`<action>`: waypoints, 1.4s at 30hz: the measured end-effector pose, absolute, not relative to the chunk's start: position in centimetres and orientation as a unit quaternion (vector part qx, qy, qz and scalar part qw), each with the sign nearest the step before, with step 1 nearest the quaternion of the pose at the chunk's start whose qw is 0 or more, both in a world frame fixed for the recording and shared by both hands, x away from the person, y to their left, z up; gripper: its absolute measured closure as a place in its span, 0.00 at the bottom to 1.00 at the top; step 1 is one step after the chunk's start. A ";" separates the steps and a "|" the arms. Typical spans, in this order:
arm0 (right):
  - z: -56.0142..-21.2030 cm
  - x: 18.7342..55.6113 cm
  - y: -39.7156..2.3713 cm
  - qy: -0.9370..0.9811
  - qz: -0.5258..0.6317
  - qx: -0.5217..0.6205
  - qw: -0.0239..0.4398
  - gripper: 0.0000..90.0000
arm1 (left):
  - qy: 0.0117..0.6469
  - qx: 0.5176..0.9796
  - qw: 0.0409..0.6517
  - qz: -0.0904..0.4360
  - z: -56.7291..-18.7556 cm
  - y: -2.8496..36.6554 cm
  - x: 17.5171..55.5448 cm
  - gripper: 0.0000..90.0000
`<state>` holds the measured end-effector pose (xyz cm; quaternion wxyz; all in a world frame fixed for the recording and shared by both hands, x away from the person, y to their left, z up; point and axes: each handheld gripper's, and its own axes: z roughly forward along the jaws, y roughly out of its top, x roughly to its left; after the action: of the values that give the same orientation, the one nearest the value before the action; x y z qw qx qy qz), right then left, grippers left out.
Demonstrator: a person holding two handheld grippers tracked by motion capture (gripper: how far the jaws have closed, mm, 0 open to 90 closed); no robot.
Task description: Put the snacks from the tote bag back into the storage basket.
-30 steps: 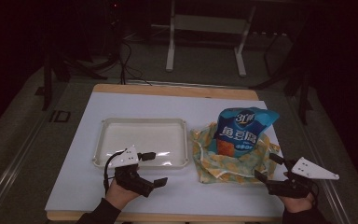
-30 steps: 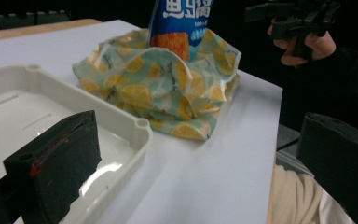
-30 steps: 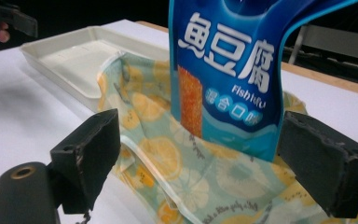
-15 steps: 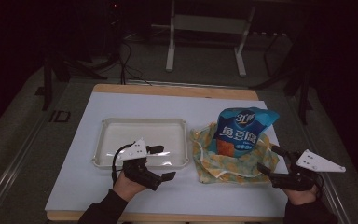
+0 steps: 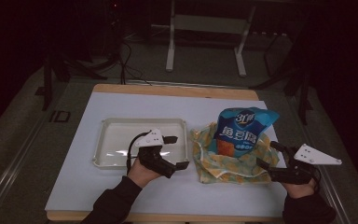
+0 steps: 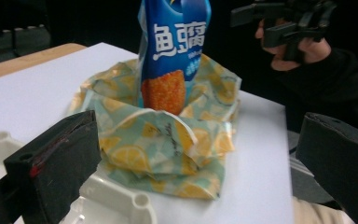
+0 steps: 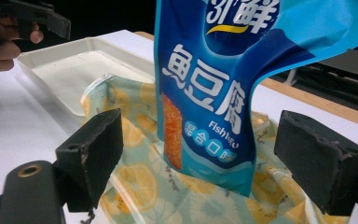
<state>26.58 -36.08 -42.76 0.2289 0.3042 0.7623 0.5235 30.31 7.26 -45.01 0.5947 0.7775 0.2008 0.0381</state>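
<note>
A blue snack pouch (image 5: pixel 241 131) (image 6: pixel 173 51) (image 7: pixel 219 88) stands upright inside a crumpled lemon-print bag (image 5: pixel 228 158) (image 6: pixel 161 144) (image 7: pixel 142 179) on the white table. My left gripper (image 5: pixel 176 152) (image 6: pixel 200 163) hovers open over the right edge of the white tray (image 5: pixel 116 140), pointing at the bag. To the right of the bag, my right gripper (image 5: pixel 270 155) (image 7: pixel 209 161) is open, its jaws either side of the pouch's lower part without touching it.
The white tray (image 6: pixel 116 200) (image 7: pixel 70 70) lies left of the bag and holds nothing. A white mat (image 5: pixel 135 105) covers the wooden table (image 5: pixel 177 89). Metal stand legs (image 5: pixel 170 46) and cables are on the dark floor beyond.
My left gripper has moved right and forward toward the bag, over the tray's right edge. My right gripper shifted slightly right and back. The pouch and bag stayed put.
</note>
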 end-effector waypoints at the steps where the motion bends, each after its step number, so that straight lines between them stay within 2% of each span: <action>1: -42.8 26.7 -36.1 0.761 0.524 0.304 0.231 0.17 | 0.200 0.777 0.596 0.037 -45.0 7.0 30.4 0.01; 11: -42.7 27.6 -36.3 0.763 0.523 0.301 0.231 0.19 | 0.184 0.787 0.588 0.018 -45.1 4.1 32.1 0.01; 21: -42.7 28.7 -36.1 0.760 0.523 0.303 0.238 0.21 | 0.175 0.788 0.589 0.037 -43.7 2.5 34.3 0.04; 34: -42.5 30.4 -35.8 0.765 0.508 0.311 0.247 0.23 | 0.172 0.795 0.580 0.043 -43.4 -0.9 36.9 0.10; 42: -42.9 31.4 -35.6 0.761 0.506 0.327 0.241 0.24 | 0.179 0.794 0.579 0.039 -43.3 -2.7 38.0 0.18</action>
<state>31.38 -35.62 -42.91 0.2406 0.3272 0.7607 0.5063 38.04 -2.73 -43.30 0.5795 0.7942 0.1788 0.0388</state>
